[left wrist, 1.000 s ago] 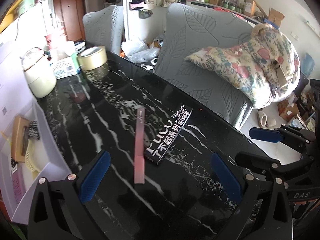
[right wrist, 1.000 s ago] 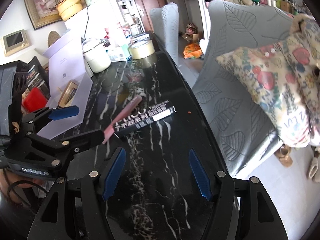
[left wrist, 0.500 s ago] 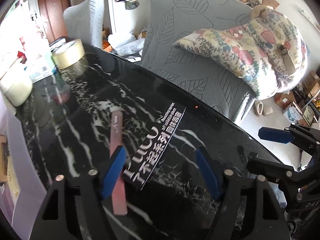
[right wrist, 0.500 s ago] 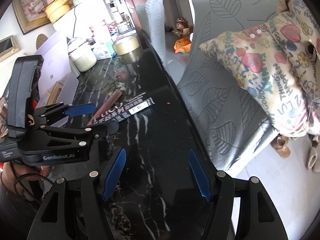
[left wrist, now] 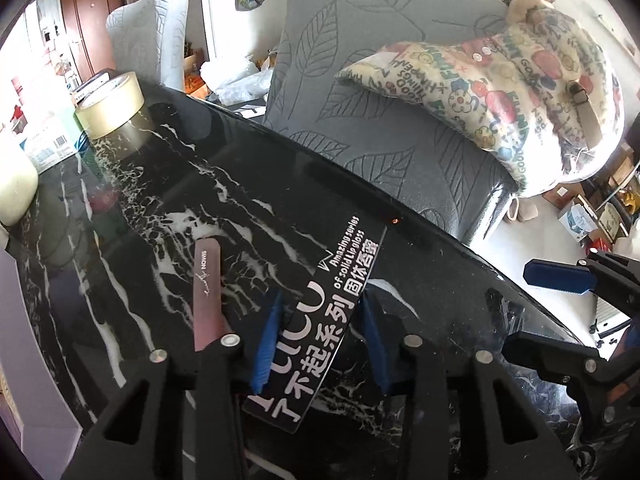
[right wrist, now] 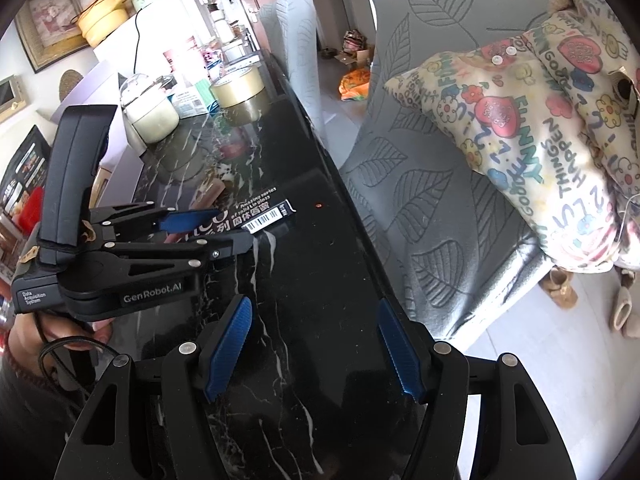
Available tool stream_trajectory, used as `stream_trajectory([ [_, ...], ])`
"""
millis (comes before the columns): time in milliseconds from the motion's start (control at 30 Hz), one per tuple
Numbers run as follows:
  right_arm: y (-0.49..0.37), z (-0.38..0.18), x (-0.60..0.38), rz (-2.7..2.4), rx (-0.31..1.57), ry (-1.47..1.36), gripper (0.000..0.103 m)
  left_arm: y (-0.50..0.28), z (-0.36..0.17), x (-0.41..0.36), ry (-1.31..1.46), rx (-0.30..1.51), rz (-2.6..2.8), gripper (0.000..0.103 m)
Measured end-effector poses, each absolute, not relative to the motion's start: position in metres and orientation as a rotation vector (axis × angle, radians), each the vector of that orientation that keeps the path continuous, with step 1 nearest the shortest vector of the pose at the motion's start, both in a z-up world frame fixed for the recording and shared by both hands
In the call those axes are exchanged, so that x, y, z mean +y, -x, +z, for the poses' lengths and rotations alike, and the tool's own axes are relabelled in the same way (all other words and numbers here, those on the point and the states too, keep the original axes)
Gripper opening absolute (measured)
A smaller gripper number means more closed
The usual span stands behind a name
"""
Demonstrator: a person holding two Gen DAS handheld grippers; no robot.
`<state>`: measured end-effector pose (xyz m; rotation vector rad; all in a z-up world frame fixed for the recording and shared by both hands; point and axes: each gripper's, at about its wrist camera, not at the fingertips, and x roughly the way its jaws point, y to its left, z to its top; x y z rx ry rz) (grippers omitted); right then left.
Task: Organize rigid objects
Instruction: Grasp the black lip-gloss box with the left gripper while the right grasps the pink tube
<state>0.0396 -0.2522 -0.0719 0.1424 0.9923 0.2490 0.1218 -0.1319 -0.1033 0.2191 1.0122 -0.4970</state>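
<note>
A long black box with white lettering lies on the black marble table. My left gripper straddles its near half, a blue pad close on each side; contact is unclear. A slim pink box lies just left of it. In the right wrist view the left gripper sits over the black box and the pink box shows behind it. My right gripper is open and empty above the table's near end.
A roll of tan tape stands at the table's far end beside a cream pot and a small carton. Grey leaf-patterned chairs with a printed cushion line the table's right edge.
My left gripper has moved forward and right, from near the pink box to over the black box, and its jaws have narrowed around it. The right gripper stays open.
</note>
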Motion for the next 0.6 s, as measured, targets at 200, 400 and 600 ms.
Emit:
stream_trajectory([
  [200, -0.041, -0.072, -0.25, 0.25, 0.994, -0.144, 0.067, -0.119, -0.102, -0.13, -0.224, 1.024, -0.471, 0.025],
  [400, -0.04, -0.068, -0.246, 0.263, 0.986, -0.148, 0.066, -0.102, -0.078, -0.113, -0.103, 1.011, -0.515, 0.025],
  [600, -0.042, -0.064, -0.241, 0.297, 0.98, -0.159, 0.066, -0.082, -0.056, -0.09, -0.11, 0.957, -0.437, 0.025],
])
